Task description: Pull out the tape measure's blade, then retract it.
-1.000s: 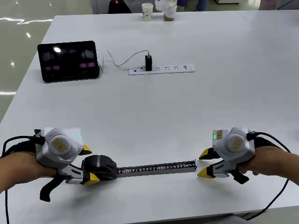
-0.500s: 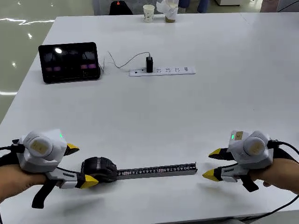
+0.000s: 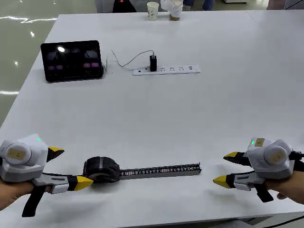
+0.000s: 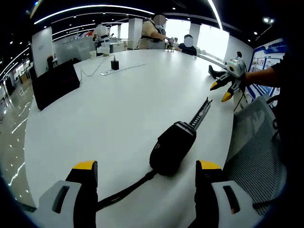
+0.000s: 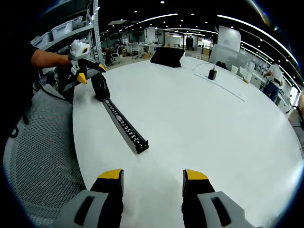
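Observation:
A black tape measure (image 3: 100,168) lies on the white table (image 3: 190,114), its blade (image 3: 161,169) pulled out to the right and resting flat. My left gripper (image 3: 71,166) stands open just left of the case, touching nothing. In the left gripper view the case (image 4: 172,146) sits ahead between the jaws, a black strap trailing toward me. My right gripper (image 3: 227,168) is open, a short way right of the blade's tip (image 3: 198,166). The blade's end hook (image 5: 141,146) lies ahead and left of the right gripper (image 5: 153,177).
A dark tablet (image 3: 72,60) stands at the back left. A white power strip (image 3: 165,70) with a black plug and cable lies mid-table. Paper cups (image 3: 152,10) stand at the far edge. The table's near edge runs just below both grippers.
Both grippers have let go and drawn apart: the left has backed off the case leftward, the right has moved right, away from the blade's tip. The extended tape stays put.

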Demonstrator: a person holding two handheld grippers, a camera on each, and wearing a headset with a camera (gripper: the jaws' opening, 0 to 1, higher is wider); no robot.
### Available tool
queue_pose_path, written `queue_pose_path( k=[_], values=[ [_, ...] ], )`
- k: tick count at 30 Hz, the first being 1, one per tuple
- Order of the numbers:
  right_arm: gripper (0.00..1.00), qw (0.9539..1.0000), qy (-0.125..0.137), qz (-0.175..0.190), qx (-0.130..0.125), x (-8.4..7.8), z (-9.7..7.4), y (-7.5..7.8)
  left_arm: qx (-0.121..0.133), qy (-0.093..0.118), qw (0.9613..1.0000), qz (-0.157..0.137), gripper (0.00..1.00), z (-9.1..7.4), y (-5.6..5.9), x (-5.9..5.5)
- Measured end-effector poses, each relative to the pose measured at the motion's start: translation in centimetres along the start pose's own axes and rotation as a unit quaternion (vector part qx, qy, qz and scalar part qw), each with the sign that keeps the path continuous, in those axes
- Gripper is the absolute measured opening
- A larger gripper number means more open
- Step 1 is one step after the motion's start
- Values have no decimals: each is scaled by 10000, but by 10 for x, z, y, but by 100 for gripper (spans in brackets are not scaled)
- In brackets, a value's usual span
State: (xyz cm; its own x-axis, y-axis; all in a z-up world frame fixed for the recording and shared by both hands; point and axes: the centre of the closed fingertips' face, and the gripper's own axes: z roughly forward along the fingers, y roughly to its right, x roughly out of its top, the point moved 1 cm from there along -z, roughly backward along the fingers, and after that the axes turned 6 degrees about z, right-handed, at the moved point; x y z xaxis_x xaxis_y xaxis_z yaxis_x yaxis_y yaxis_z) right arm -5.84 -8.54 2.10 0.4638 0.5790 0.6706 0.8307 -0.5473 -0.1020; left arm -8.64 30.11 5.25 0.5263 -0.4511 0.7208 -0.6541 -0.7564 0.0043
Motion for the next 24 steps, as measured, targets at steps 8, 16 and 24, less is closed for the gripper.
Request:
queue_pose_path(
  k=[8,16,24],
  values=[
    [56,9994,204,211,-186,-2,-21,6,183,203,9994,-208,88,-6,-2,-7],
    [63,9989,303,272,-241,-11,-32,5,333,364,9985,-239,97,-14,-1,-9],
    [84,9990,336,182,-236,-19,-37,-2,349,416,9981,-292,99,-23,2,-16]
  ],
)
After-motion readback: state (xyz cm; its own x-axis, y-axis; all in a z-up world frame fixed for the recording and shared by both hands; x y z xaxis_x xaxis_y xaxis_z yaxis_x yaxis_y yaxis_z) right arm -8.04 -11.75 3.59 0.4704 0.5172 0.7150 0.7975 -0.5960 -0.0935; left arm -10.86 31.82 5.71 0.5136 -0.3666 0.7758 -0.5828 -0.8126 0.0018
